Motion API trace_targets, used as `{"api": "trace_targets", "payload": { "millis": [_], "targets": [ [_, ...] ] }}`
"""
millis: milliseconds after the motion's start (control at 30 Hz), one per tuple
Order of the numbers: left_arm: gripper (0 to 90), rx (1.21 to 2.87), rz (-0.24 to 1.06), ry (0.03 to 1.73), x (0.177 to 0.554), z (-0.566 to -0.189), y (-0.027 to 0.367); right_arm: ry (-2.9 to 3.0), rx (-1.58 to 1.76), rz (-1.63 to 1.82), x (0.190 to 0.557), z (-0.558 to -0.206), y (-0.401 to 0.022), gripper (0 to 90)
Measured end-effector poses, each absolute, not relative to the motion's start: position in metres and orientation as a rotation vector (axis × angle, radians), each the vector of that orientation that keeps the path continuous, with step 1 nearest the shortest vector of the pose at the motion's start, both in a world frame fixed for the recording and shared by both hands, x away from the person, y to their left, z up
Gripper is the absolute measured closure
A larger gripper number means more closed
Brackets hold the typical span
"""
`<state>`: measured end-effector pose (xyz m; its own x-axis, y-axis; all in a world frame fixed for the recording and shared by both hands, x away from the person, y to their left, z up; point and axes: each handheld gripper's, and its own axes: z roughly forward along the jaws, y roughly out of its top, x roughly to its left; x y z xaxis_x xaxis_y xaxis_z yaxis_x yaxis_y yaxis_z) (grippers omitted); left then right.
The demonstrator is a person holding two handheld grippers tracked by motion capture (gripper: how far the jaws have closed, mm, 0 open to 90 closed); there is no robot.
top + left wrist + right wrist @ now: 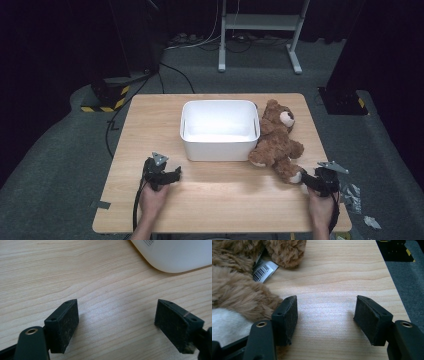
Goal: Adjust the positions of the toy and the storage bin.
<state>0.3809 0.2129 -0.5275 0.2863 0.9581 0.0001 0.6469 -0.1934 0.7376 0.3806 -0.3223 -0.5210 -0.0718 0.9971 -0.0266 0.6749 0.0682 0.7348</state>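
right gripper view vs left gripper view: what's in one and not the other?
Right gripper view: the teddy bear with a barcode tag lying beside its fur, the bear's pale foot against the outside of the right gripper's near jaw, plus the table edge and grey floor.

Left gripper view: a rounded corner of the white bin, apart from the left gripper.

Both: two black jaws standing wide open with nothing between them, over bare wooden table.
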Motion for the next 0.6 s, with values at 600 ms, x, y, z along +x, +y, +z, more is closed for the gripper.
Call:
{"api": "trace_targets", "payload": {
  "millis": [600],
  "targets": [
    [19.1, 1.921, 0.624, 1.436, 0.3815, -0.5278, 0.2120, 1.783, 1.667, 0.760, 0.3800, -0.5219, -0.3218, 33.1]
  ]
}}
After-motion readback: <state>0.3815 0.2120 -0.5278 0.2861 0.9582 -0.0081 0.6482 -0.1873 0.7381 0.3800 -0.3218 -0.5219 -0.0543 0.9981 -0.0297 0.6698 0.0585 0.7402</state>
